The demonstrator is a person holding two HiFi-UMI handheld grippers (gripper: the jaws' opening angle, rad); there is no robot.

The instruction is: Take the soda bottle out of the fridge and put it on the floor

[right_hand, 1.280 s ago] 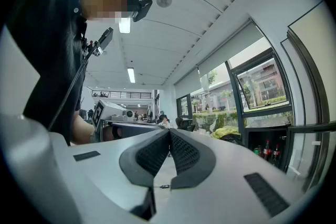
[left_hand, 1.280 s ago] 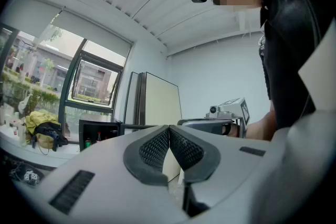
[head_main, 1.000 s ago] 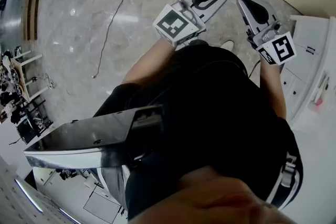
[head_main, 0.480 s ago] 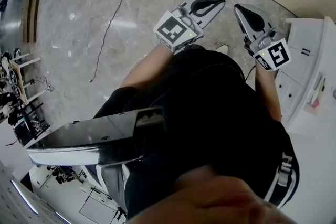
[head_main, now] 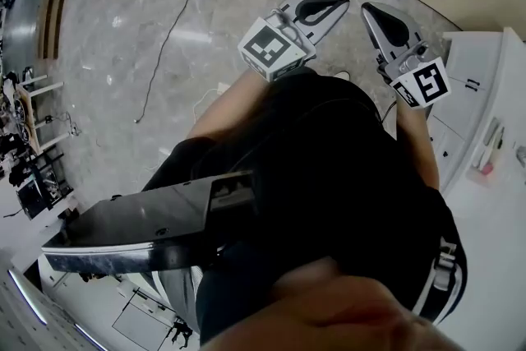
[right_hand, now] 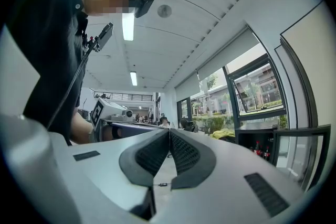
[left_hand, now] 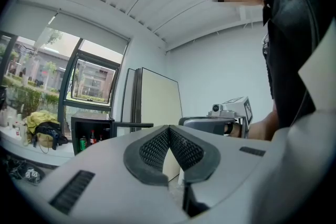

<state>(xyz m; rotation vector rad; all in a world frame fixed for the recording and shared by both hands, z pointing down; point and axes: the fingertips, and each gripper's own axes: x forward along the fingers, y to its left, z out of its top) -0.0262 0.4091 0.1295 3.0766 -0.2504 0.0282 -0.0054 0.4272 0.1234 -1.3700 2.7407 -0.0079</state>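
A small black fridge (left_hand: 89,136) stands open far ahead, with a red-labelled soda bottle (left_hand: 92,137) and a green can (left_hand: 83,143) inside. The right gripper view shows the same fridge (right_hand: 252,139) with dark bottles (right_hand: 258,148) and its glass door (right_hand: 302,157) swung out. My left gripper (head_main: 335,1) (left_hand: 169,128) is shut and empty, held over the floor in front of the person's body. Beside it my right gripper (head_main: 372,9) (right_hand: 169,131) is also shut on nothing. Both are well away from the fridge.
Grey marble floor (head_main: 123,29) spreads ahead, with a black cable (head_main: 174,33) lying across it. White cabinets (head_main: 485,103) line the right side. A shiny dark slab (head_main: 140,230) juts out at waist height on the left. Small tables and clutter (head_main: 33,107) stand at far left.
Both grippers have drifted a little up and forward in the head view, and the scene has shifted slightly. Both stay shut.
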